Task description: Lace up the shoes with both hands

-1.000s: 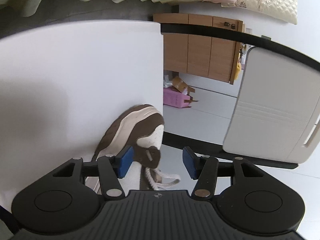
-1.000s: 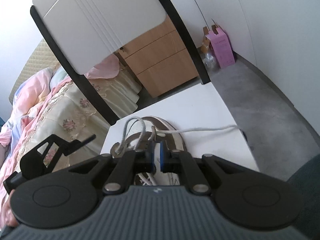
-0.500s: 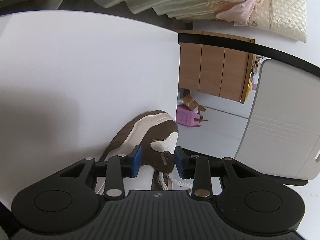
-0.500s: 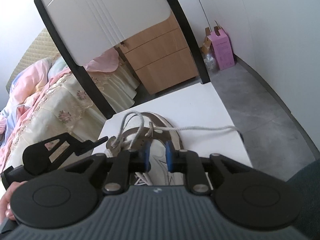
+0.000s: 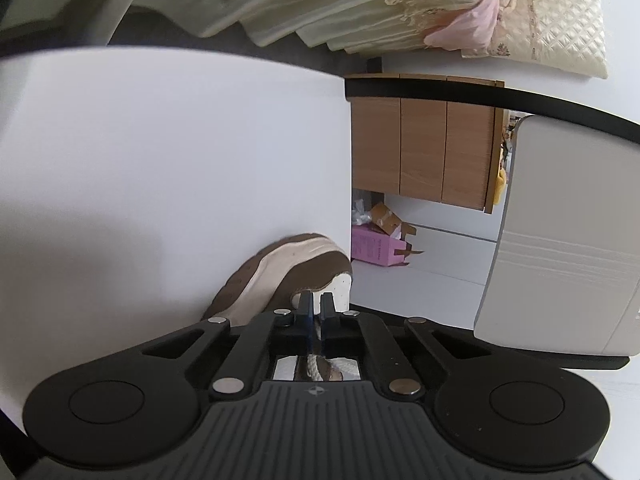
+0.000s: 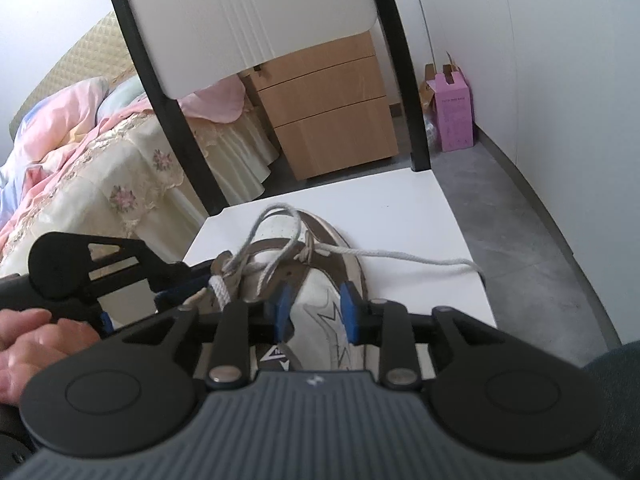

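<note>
One shoe (image 6: 320, 264), brown and cream, lies on a white table (image 6: 400, 208), its single grey-white lace (image 6: 400, 256) partly threaded, one end trailing off to the right across the tabletop and loops standing up over the tongue. Two grippers work it. The left gripper (image 5: 316, 312) sits directly over the shoe (image 5: 280, 276), its blue pads pressed almost together and clenched on a strand of lace (image 5: 314, 364) that shows, thick and twisted, in the gap behind the fingers. In the right wrist view the same left gripper (image 6: 200, 284) reaches in from the left, a hand (image 6: 36, 344) behind it, and meets the shoe's near left side, where the lace bunches. The right gripper (image 6: 316, 316) hovers just above the shoe's near end with its jaws opening; nothing is pinched between its pads, and the cream upper shows through the gap. One chair (image 6: 248, 20), one wooden drawer unit (image 6: 328, 108), one pink box (image 6: 456, 116) and one bed (image 6: 80, 152) stand beyond the table.
</note>
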